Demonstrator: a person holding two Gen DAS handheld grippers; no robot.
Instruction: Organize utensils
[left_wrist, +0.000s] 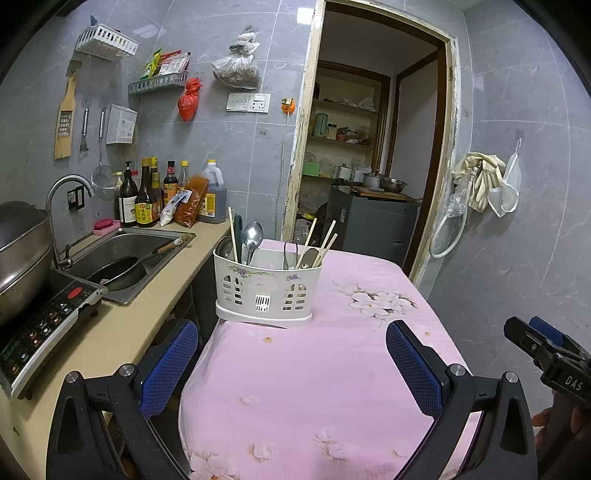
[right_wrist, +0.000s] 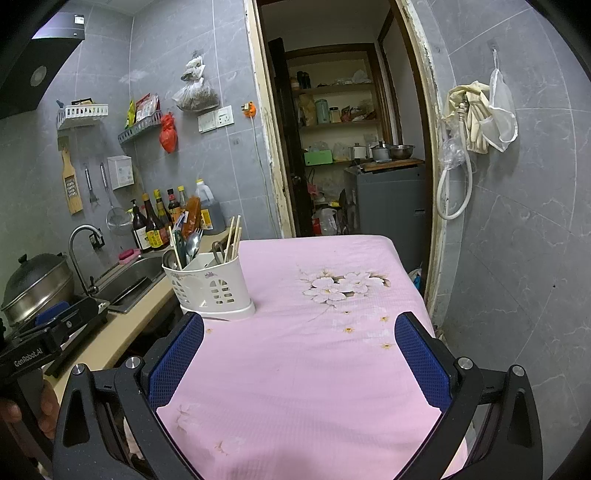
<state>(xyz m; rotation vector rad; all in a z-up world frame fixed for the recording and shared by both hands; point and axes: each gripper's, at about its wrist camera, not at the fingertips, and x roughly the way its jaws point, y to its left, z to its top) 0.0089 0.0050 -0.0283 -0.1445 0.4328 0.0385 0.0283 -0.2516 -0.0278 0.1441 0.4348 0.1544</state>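
Evidently both the left gripper (left_wrist: 291, 365) and right gripper (right_wrist: 299, 363) gaped empty, while the light, stiff, slippery utensils (left_wrist: 255, 236), best pinched mid-handle, stood in the white caddy (left_wrist: 267, 288) at frame centre.

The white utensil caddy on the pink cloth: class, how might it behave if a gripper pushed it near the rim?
The white utensil caddy looks like thin slotted plastic, so probably light. Tall chopsticks and spoon stand above it, so it may tip. The pink cloth might bunch rather than let it slide.
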